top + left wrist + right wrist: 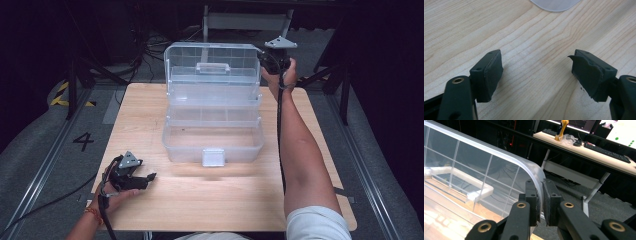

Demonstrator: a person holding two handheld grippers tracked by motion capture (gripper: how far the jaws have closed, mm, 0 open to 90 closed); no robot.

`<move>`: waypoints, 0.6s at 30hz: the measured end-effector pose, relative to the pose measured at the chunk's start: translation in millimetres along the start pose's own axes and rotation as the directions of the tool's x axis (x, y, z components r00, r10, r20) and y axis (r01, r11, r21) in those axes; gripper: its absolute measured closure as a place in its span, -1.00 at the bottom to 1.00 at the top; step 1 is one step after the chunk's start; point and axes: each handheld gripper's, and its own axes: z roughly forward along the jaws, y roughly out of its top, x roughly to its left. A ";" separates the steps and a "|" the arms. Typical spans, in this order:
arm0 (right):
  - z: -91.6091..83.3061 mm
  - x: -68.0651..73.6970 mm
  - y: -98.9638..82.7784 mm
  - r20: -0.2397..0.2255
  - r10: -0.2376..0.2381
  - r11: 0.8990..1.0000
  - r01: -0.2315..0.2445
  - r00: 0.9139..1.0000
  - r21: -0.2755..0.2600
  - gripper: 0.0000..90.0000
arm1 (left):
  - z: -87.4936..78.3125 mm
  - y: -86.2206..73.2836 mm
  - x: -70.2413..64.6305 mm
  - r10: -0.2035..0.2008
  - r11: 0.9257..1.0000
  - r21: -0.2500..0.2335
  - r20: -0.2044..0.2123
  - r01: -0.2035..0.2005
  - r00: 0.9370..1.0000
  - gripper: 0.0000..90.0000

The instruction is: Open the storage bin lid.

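Note:
A clear plastic toolbox (212,137) stands mid-table with its lid (212,70) raised upright at the back. My right gripper (265,56) is at the lid's upper right corner. In the right gripper view its jaws (541,195) are shut on the lid's curved rim (499,155). My left gripper (151,176) rests low at the table's front left, well apart from the box. Its jaws (536,72) stand open over bare wood with nothing between them. The box's front latch (213,156) hangs down, and a pale piece (555,4) shows ahead of the left jaws.
The wooden table (225,200) has free room in front of the box and on both sides. Black stands and cables (75,75) lie beyond the far edge. A desk with keyboards (609,152) stands behind the lid.

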 end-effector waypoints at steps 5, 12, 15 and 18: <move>3.6 -1.1 0.9 -0.004 -0.010 1.000 0.010 1.000 0.012 0.88 | 0.1 0.0 -0.1 -0.002 1.000 -0.001 -0.002 0.002 1.000 -0.44; 8.6 -2.4 1.2 -0.010 -0.017 1.000 0.017 1.000 0.022 0.89 | 0.1 0.1 0.1 -0.003 1.000 -0.001 0.002 0.003 1.000 -0.45; 10.7 -2.6 1.7 -0.009 -0.021 0.999 0.021 1.000 0.028 0.89 | -0.6 0.7 0.8 0.009 1.000 0.006 -0.004 -0.009 1.000 -0.45; 12.6 -3.7 2.4 -0.016 -0.021 0.999 0.022 1.000 0.038 0.89 | -0.6 0.6 0.2 0.001 1.000 0.008 -0.001 -0.001 1.000 -0.45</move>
